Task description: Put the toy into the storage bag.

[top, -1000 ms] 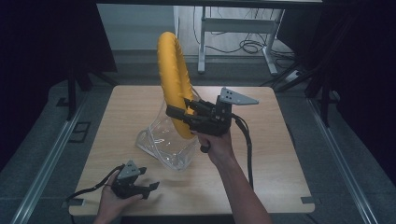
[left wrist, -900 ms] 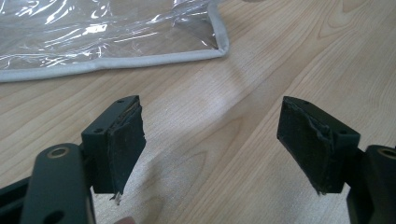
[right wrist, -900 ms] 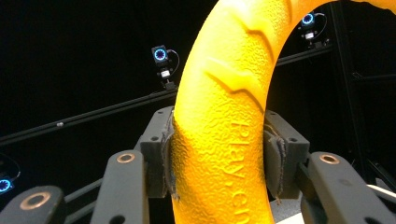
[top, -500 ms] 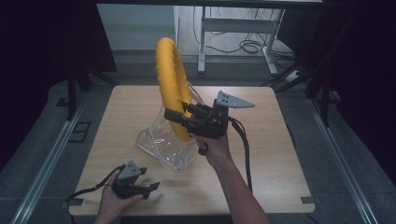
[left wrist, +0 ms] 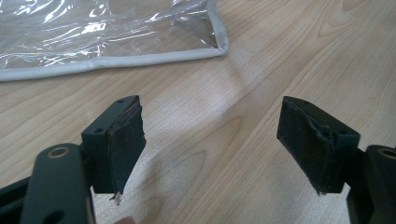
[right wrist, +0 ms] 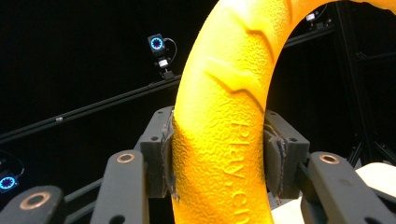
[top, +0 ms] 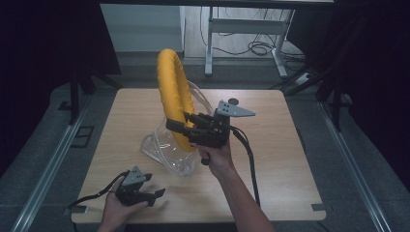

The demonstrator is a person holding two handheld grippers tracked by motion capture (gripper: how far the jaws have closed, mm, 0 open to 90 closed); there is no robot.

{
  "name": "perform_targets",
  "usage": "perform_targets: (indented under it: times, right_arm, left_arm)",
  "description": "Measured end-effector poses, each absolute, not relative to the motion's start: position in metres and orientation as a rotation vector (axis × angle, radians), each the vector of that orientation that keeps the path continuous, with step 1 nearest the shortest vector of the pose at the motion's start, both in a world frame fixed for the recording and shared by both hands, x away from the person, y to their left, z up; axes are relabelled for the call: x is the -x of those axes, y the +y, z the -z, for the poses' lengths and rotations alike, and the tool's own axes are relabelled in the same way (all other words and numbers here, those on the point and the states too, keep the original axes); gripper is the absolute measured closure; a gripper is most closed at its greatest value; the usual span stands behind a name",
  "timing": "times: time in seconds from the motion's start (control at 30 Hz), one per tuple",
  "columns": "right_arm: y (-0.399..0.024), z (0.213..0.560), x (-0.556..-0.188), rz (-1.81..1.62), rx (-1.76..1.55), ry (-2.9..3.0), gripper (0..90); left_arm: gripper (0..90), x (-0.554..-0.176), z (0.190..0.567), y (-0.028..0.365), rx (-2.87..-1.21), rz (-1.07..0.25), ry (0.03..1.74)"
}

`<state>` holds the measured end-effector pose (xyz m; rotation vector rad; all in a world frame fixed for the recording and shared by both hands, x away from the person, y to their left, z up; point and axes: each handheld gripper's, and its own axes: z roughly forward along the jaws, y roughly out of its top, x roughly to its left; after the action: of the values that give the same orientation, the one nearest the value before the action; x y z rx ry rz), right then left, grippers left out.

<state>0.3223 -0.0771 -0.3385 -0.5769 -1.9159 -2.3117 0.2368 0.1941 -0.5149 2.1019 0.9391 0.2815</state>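
A large yellow ring [top: 172, 92] stands upright above the wooden table [top: 290, 159], its lower part inside a clear plastic bag [top: 164, 151]. My right gripper [top: 178, 126] is shut on the ring's lower edge, and in the right gripper view both pads press the textured yellow ring [right wrist: 224, 140]. My left gripper [top: 155, 195] rests at the table's front left, held by a hand. Its jaws stand wide apart with nothing between them in the left gripper view [left wrist: 212, 144], and the grey-trimmed corner of the clear bag [left wrist: 116, 37] lies just beyond.
A cable [top: 249, 159] trails from the right gripper along the forearm. Metal rails run along both sides of the table, and a desk frame with cables [top: 246, 29] stands behind it. Dark curtains close in the sides.
The right gripper has sunk a little with the ring, lowering it further toward the bag. The left gripper has stayed where it was.
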Motion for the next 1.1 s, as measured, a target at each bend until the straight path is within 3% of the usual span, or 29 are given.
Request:
perform_targets:
  times: [1.1]
  right_arm:
    - [-0.078, 0.404, -0.339, 2.221, 0.77, -1.855, 50.7]
  left_arm:
    - [22.9, -0.237, 0.516, 0.194, -2.106, -0.281, 0.936]
